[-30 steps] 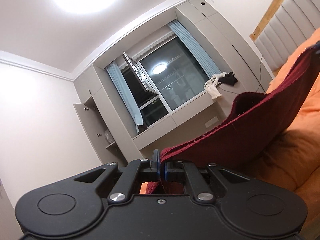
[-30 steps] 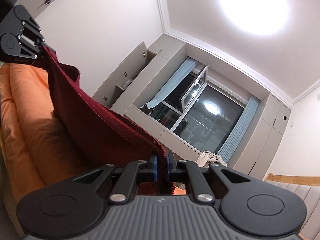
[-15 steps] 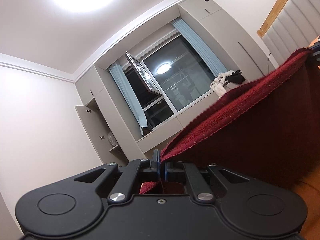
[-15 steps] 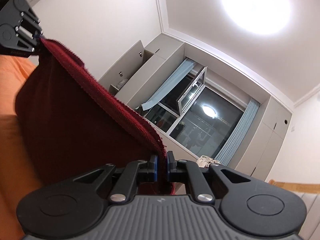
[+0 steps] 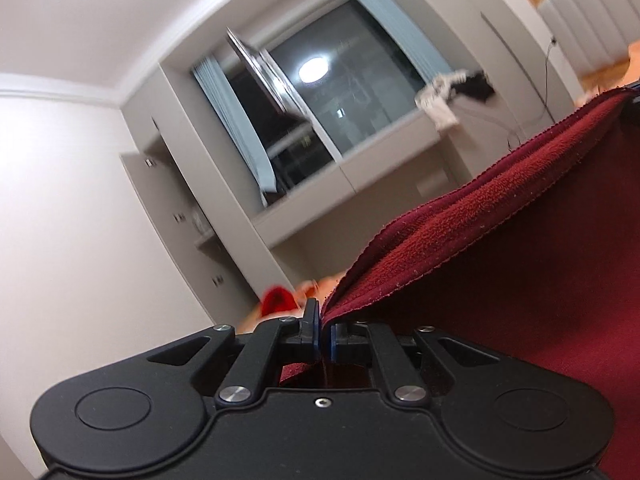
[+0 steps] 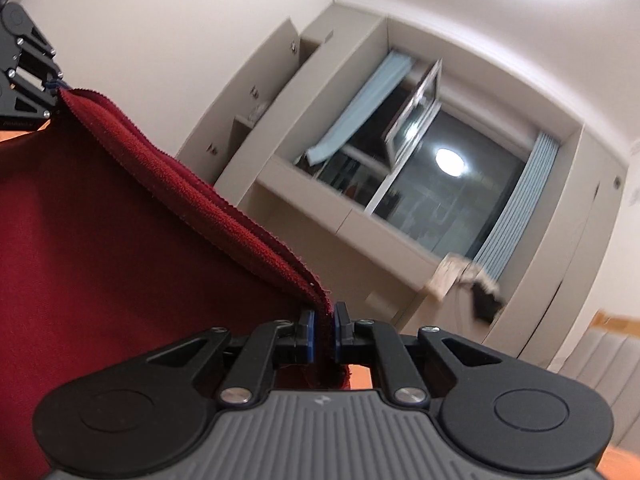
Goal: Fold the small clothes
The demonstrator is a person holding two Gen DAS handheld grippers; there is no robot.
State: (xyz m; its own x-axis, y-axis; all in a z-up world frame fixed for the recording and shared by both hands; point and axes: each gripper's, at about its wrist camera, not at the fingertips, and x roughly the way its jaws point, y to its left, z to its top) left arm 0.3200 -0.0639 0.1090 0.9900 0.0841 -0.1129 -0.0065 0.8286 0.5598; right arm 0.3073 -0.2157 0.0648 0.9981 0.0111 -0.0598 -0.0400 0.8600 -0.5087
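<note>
The orange bed lies below. The dark red, fleecy knit garment hangs stretched in the air between both tools, its doubled top edge taut: soft, light and limp, likely to sag wherever unsupported, so corners are the right hold. Left tool and right tool each pinch a corner.

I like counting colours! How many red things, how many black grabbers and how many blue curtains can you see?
Red things: 2 (dark red cloth, bright red item)
Black grabbers: 2 (left gripper, right gripper)
Blue curtains: 2 (left curtain, right curtain)
Total: 6
</note>
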